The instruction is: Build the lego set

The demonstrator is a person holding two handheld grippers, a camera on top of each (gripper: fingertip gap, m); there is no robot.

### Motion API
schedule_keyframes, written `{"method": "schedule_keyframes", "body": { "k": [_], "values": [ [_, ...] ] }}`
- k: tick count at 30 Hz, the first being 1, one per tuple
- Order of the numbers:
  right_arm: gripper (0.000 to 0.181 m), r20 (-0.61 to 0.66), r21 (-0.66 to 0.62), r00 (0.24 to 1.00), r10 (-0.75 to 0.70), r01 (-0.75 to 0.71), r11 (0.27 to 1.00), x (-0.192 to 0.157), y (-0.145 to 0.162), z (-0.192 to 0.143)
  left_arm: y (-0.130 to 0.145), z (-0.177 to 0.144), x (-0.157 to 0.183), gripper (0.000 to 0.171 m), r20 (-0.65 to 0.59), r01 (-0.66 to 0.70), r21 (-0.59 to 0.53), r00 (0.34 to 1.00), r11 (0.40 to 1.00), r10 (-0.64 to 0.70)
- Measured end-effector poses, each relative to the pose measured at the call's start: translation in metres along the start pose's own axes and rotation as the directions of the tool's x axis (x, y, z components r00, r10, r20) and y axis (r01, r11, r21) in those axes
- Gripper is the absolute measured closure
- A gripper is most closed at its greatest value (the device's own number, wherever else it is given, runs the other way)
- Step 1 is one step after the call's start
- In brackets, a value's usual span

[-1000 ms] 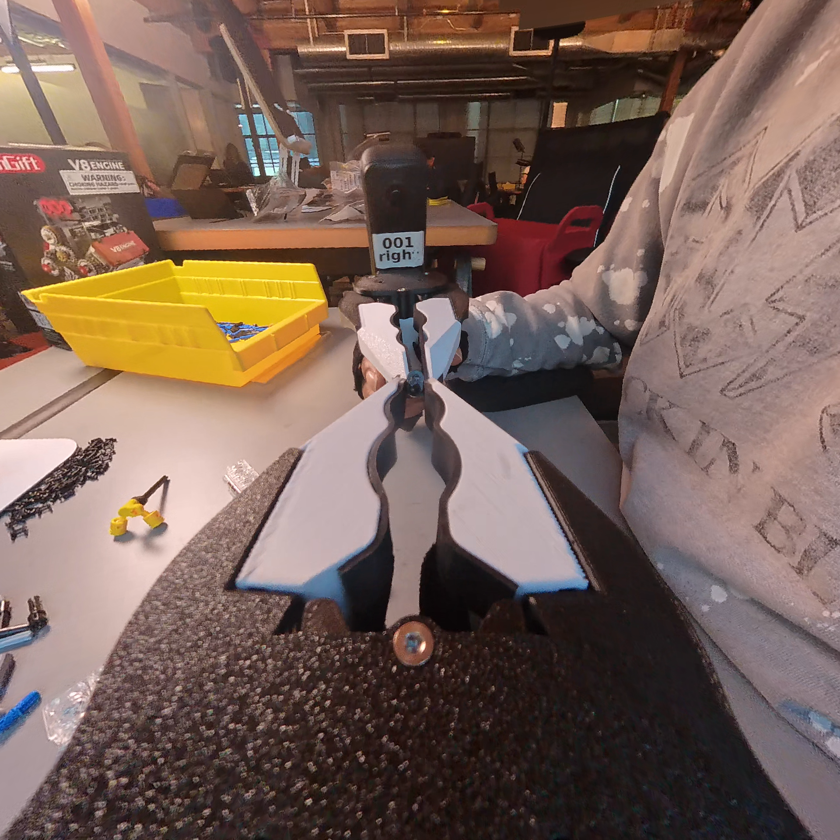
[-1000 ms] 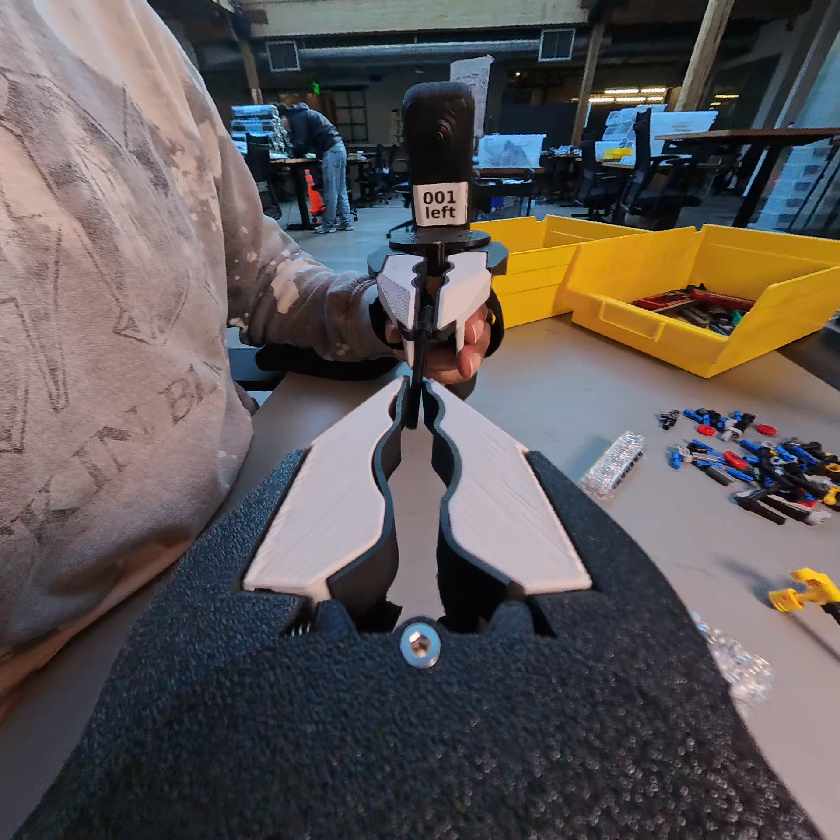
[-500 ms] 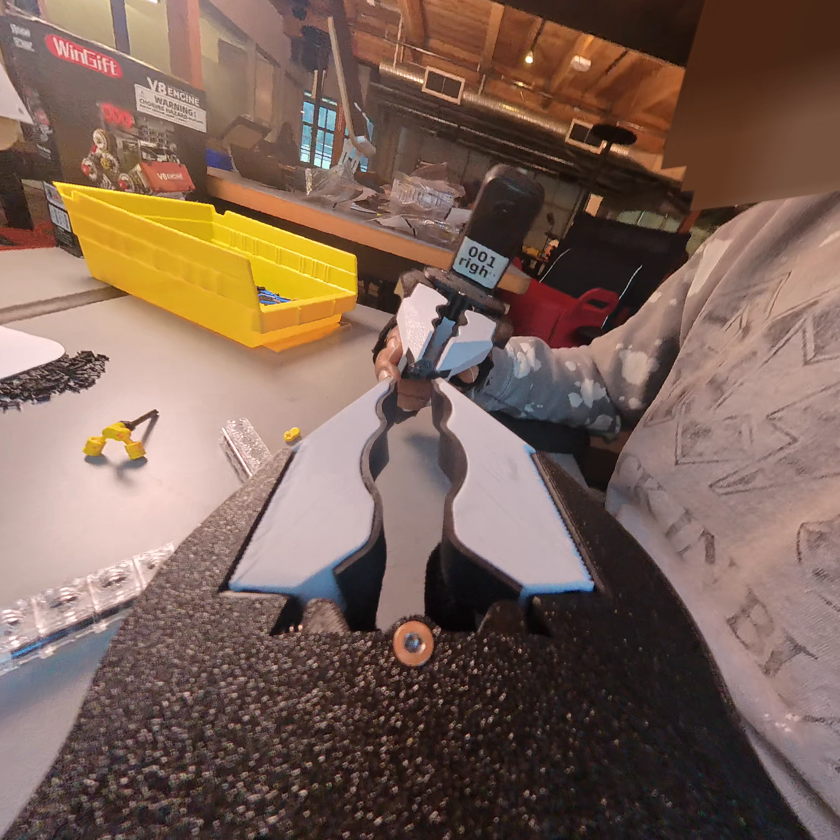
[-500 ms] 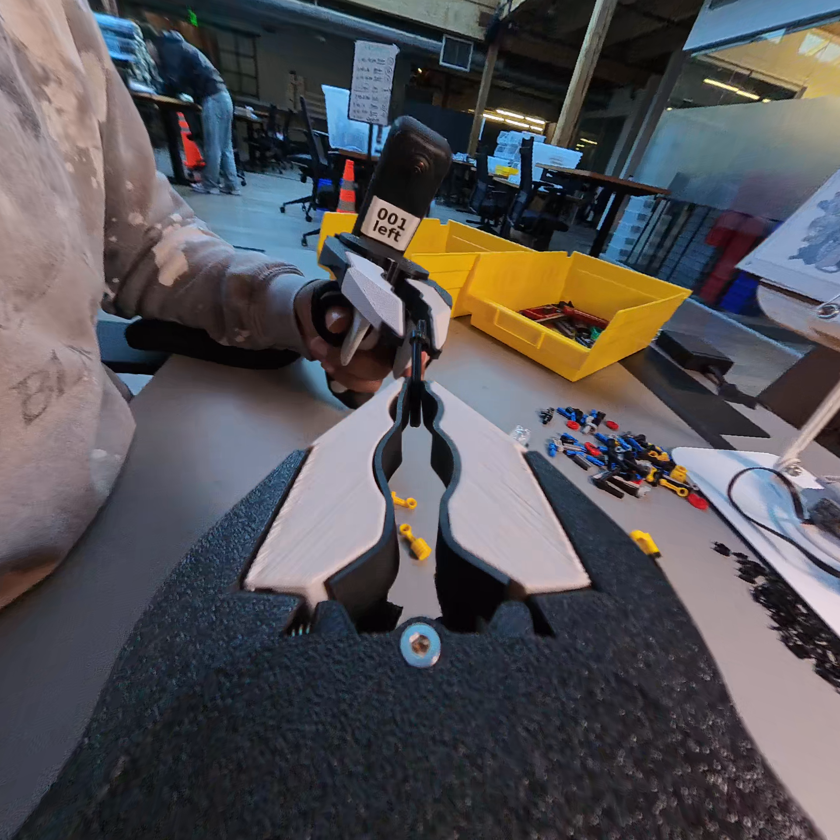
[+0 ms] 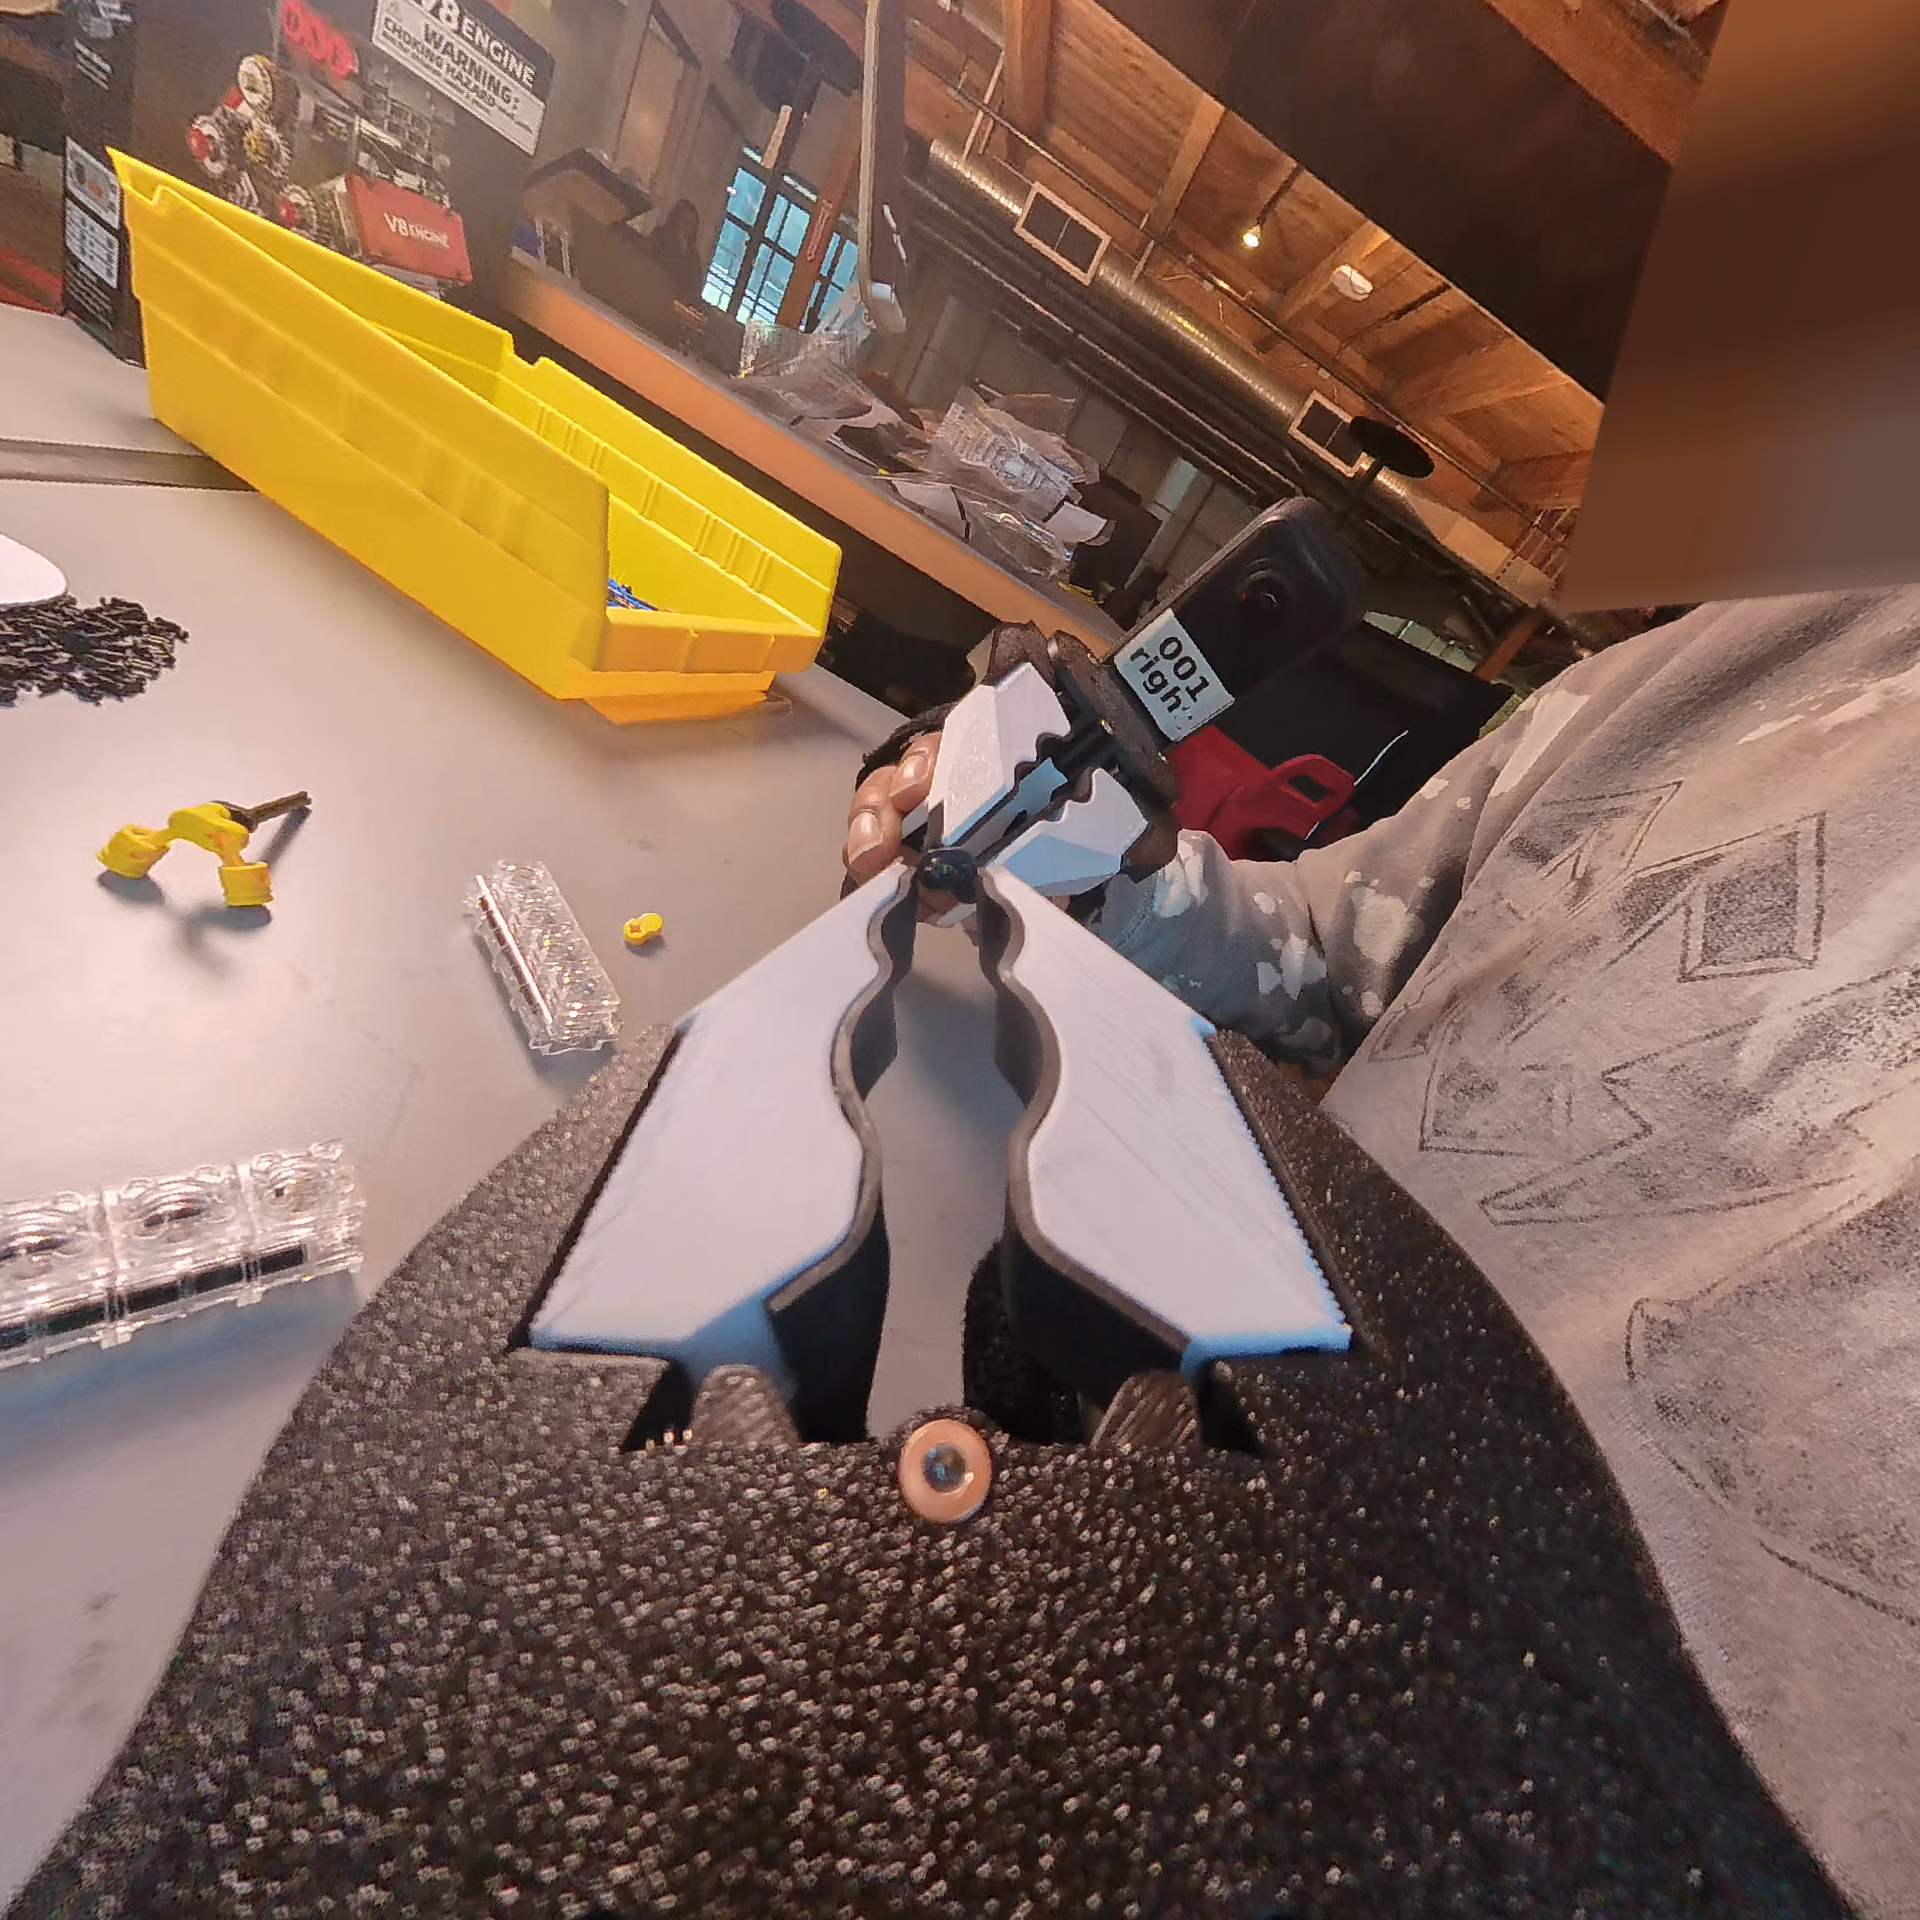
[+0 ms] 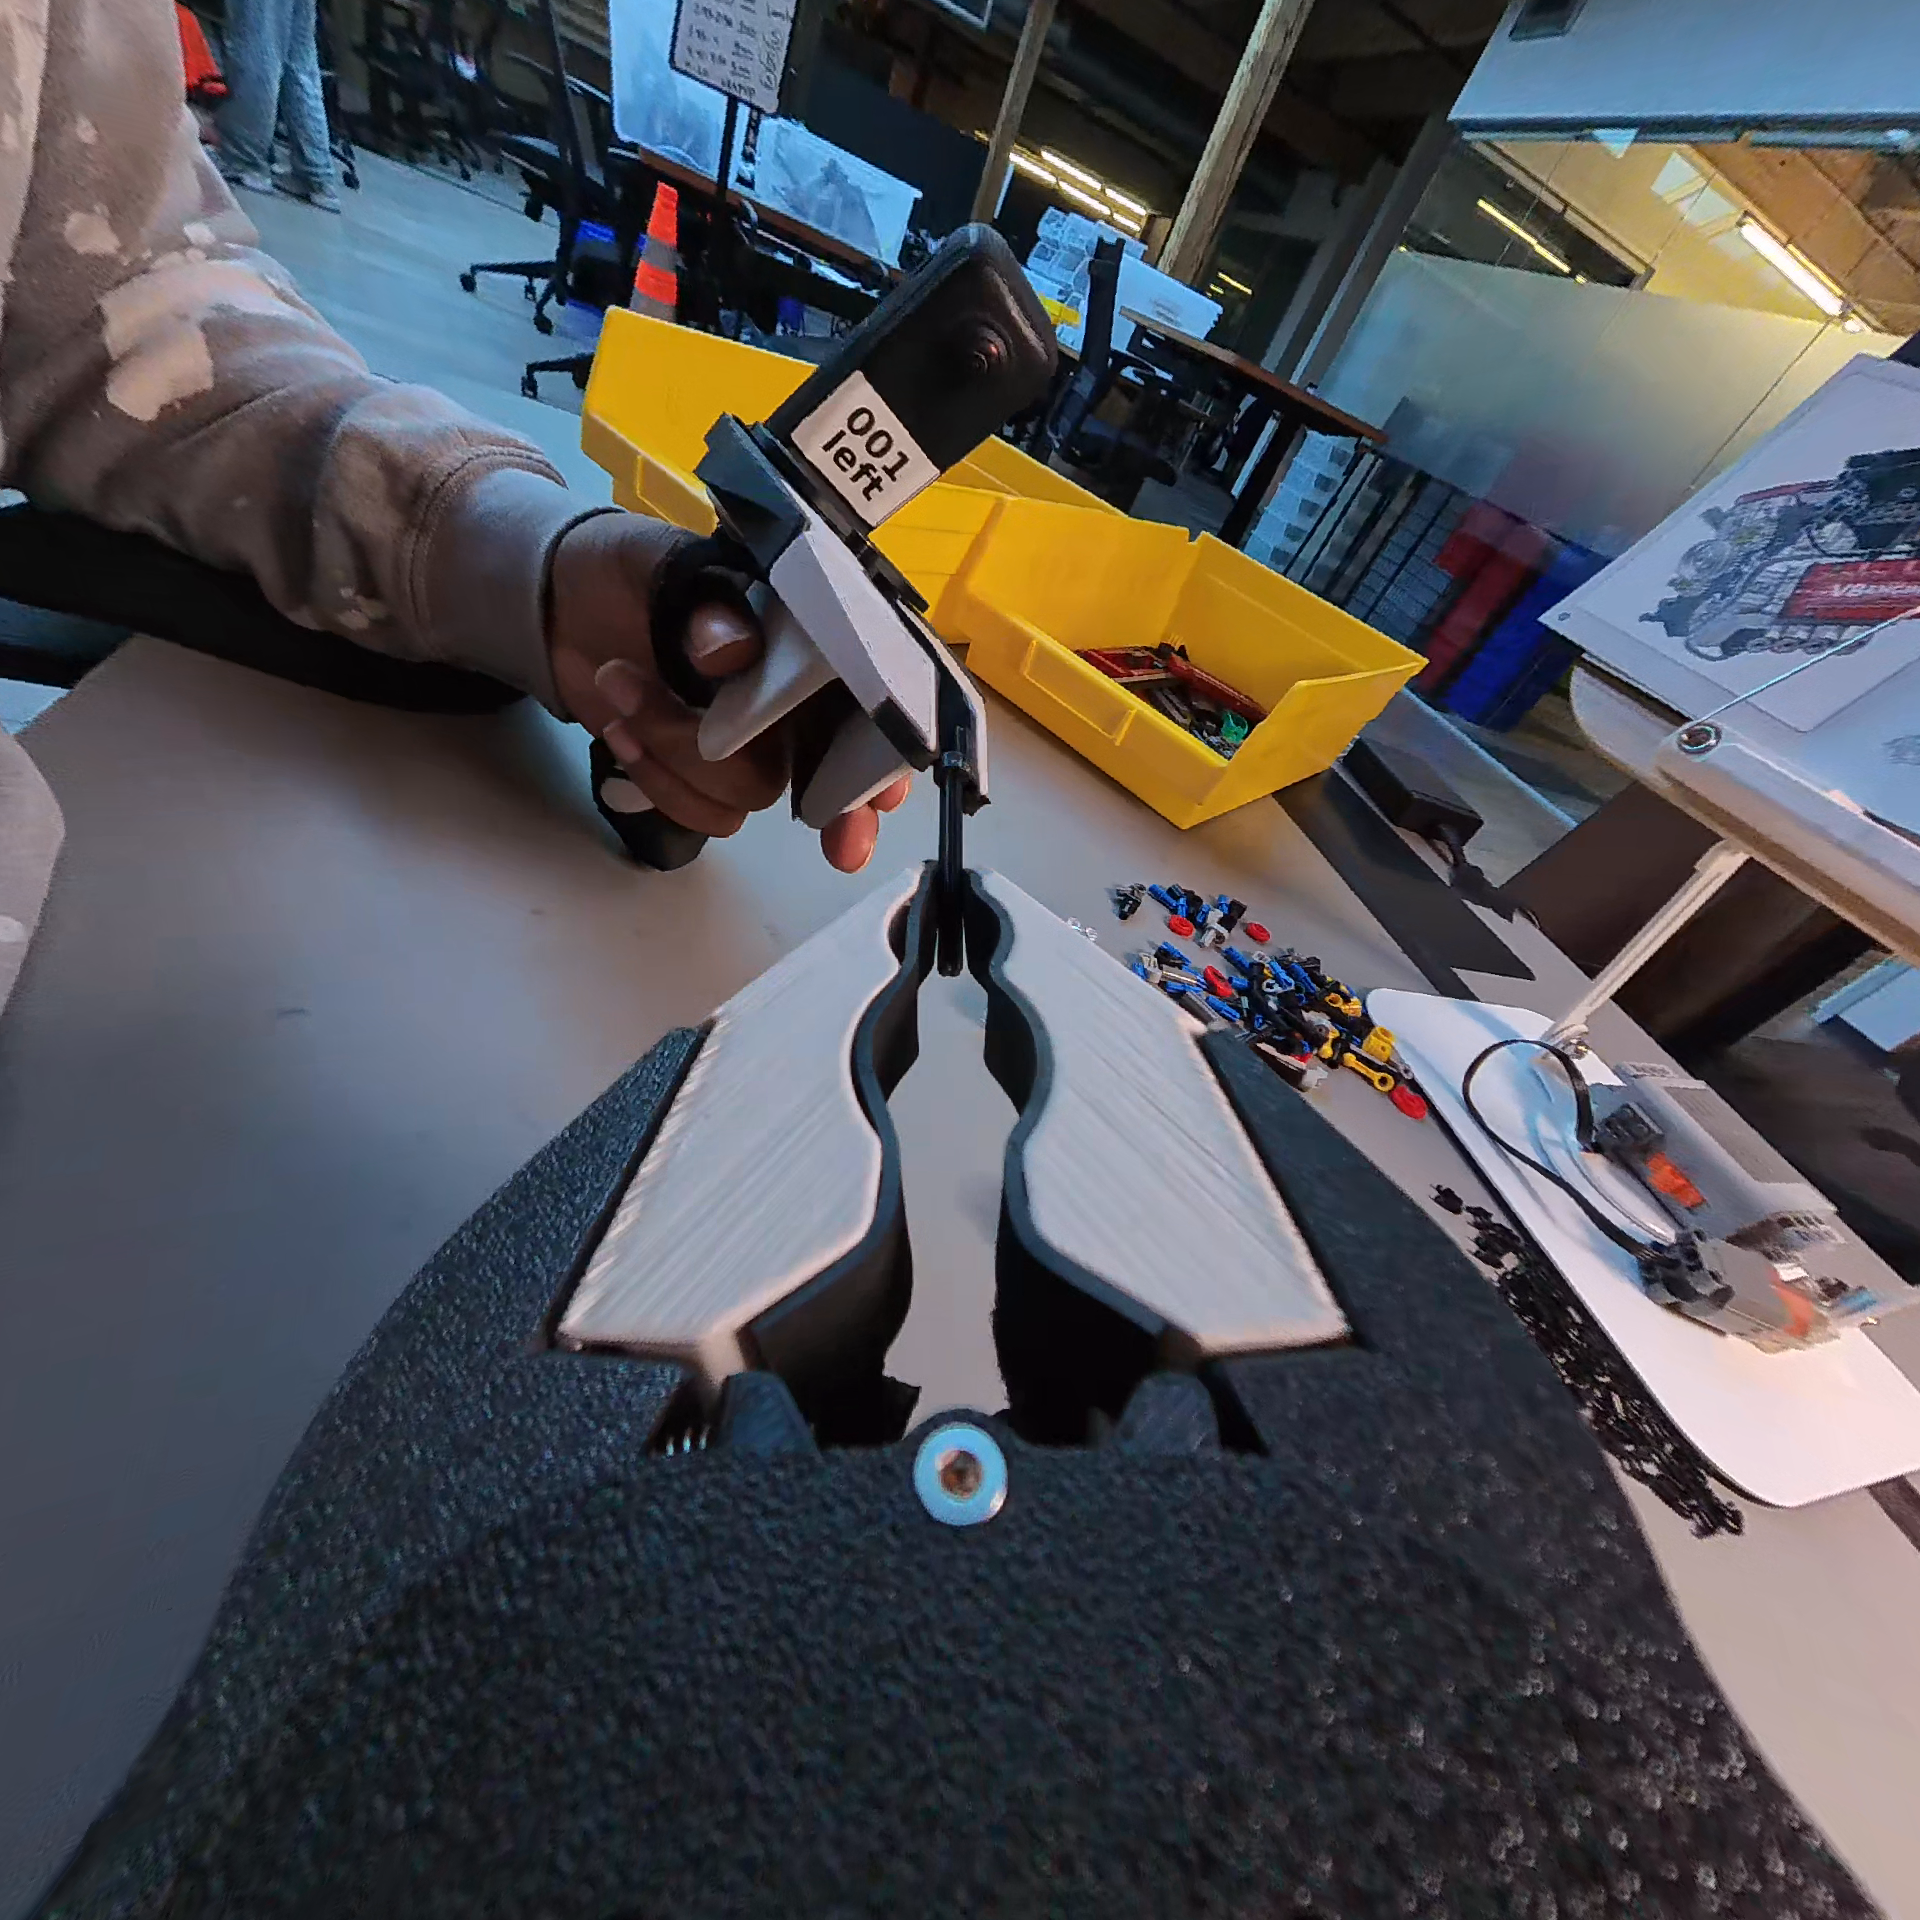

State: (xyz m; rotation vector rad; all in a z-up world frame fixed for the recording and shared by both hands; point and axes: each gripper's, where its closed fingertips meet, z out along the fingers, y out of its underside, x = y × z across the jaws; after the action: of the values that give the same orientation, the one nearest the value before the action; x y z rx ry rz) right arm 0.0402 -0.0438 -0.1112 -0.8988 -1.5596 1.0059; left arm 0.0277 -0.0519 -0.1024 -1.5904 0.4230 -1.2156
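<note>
My left gripper (image 5: 942,888) and my right gripper (image 6: 948,899) point at each other, tip to tip, above the grey table (image 5: 343,1039). Both are shut on one thin black rod piece (image 6: 950,831). In the right wrist view the rod runs up from my right fingertips to the left gripper (image 6: 961,764), which leans to the right in a hand. In the left wrist view only the rod's round black end (image 5: 943,871) shows between my fingertips, with the right gripper (image 5: 951,857) just behind it, tilted.
A yellow bin (image 5: 468,488), a small yellow assembly (image 5: 192,836), clear plastic strips (image 5: 545,961) and a black parts pile (image 5: 83,644) lie left. Yellow bins (image 6: 1143,634), coloured small parts (image 6: 1268,987) and a white board with a wired motor (image 6: 1683,1268) lie right. A grey sweatshirt (image 5: 1610,1143) is close. Left and right tips are no more than a few centimetres apart.
Both grippers have swung and tilted together, staying joined on the black rod. More of the table and its parts has come into both views.
</note>
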Motion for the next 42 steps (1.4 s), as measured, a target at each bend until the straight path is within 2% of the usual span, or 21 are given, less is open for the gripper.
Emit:
{"method": "schedule_keyframes", "body": {
  "k": [7,11,17,22,23,25,29,30,33,36,38,40,42],
  "values": [
    [0.177,-0.029,-0.001,1.000,-0.002,0.002,1.000,0.006,0.004,0.000,0.000,-0.002,-0.007,0.153,0.019,0.057,0.004,0.998,0.998,-0.057],
    [0.177,-0.023,-0.015,0.999,-0.026,0.025,1.000,0.002,0.006,0.004,0.001,-0.001,-0.007,0.161,0.018,0.066,-0.002,0.998,0.998,-0.066],
    [0.177,-0.054,-0.030,0.995,-0.079,0.078,0.997,0.004,0.005,0.003,0.001,-0.002,-0.010,0.161,0.040,0.064,-0.005,0.997,0.998,-0.064],
    [0.178,-0.100,-0.035,0.988,-0.114,0.111,0.993,0.010,0.003,0.001,-0.002,-0.004,-0.014,0.153,0.077,0.056,0.000,0.995,0.998,-0.056],
    [0.178,-0.106,-0.039,0.987,-0.125,0.121,0.992,0.011,0.003,0.001,-0.001,-0.003,-0.013,0.154,0.071,0.057,-0.004,0.996,0.998,-0.057],
    [0.177,-0.103,-0.052,0.984,-0.144,0.139,0.989,0.009,0.005,0.002,0.000,-0.001,-0.010,0.171,0.065,0.049,-0.015,0.997,0.999,-0.047],
    [0.178,-0.113,-0.071,0.975,-0.190,0.183,0.980,0.008,0.006,0.003,0.002,0.000,-0.008,0.171,0.067,0.038,-0.022,0.997,0.999,-0.037],
    [0.177,-0.116,-0.071,0.975,-0.192,0.185,0.980,0.009,0.005,0.003,0.001,-0.001,-0.010,0.169,0.075,0.041,-0.016,0.996,0.999,-0.040],
    [0.178,-0.127,-0.077,0.971,-0.201,0.192,0.978,0.010,0.006,0.002,-0.005,-0.004,-0.016,0.149,0.103,0.070,0.020,0.992,0.997,-0.071],
    [0.178,-0.129,-0.079,0.970,-0.208,0.199,0.977,0.010,0.006,0.003,-0.009,-0.007,-0.019,0.145,0.098,0.110,0.054,0.989,0.993,-0.114],
    [0.178,-0.125,-0.082,0.969,-0.215,0.205,0.975,0.009,0.006,0.004,-0.009,-0.006,-0.017,0.149,0.079,0.126,0.054,0.988,0.991,-0.130],
    [0.178,-0.120,-0.087,0.968,-0.222,0.213,0.973,0.007,0.007,0.006,-0.007,-0.004,-0.015,0.167,0.078,0.116,0.045,0.990,0.992,-0.120],
    [0.177,-0.126,-0.095,0.964,-0.236,0.225,0.970,0.007,0.008,0.006,-0.007,-0.004,-0.016,0.167,0.084,0.114,0.041,0.990,0.993,-0.117]
  ]
}}
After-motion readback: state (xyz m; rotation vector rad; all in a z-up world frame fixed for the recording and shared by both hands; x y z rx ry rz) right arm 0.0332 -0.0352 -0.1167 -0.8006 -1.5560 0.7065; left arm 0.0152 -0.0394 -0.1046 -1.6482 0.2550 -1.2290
